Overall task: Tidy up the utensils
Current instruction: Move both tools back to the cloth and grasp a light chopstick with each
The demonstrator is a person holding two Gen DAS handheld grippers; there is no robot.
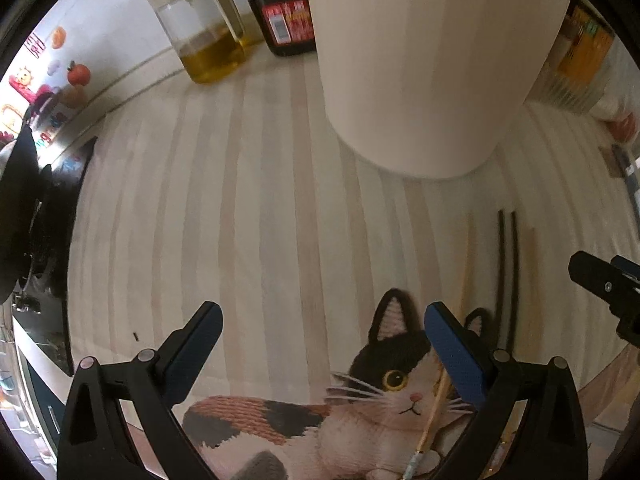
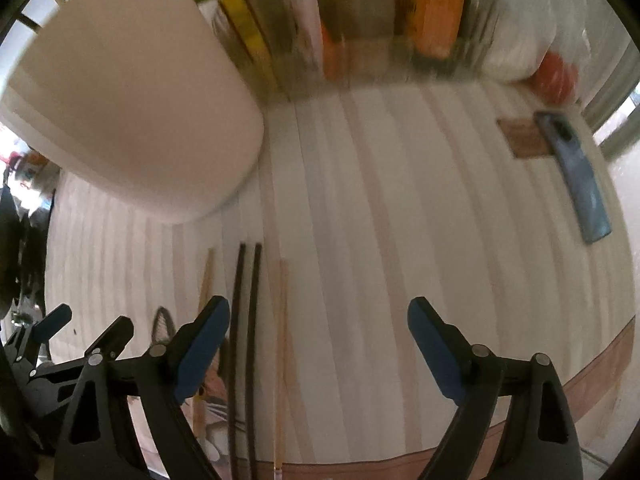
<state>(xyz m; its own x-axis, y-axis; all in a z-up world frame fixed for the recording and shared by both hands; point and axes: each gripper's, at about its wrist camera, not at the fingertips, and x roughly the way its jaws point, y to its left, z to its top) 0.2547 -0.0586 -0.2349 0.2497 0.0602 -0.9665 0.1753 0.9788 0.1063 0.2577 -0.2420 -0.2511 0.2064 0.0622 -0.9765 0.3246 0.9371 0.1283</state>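
Note:
Several chopsticks lie side by side on the pale striped cloth. In the right wrist view a black pair (image 2: 246,320) and a light wooden chopstick (image 2: 282,340) run lengthwise just inside the left finger of my open right gripper (image 2: 319,306), which hangs above them. Another wooden chopstick (image 2: 206,280) lies left of that finger. My left gripper (image 1: 323,310) is open over a cat-shaped mat (image 1: 360,400). A wooden chopstick (image 1: 464,280) crosses the mat under the right finger. The black pair (image 1: 506,272) lies further right. A tall white holder (image 1: 420,80) stands behind.
An oil bottle (image 1: 204,40) and a dark sauce bottle (image 1: 284,12) stand at the back left. Boxes and packets (image 2: 432,8) line the back. A blue phone (image 2: 576,176) and a brown card (image 2: 524,136) lie to the right. The cloth's brown border (image 2: 600,376) curves along the near edge.

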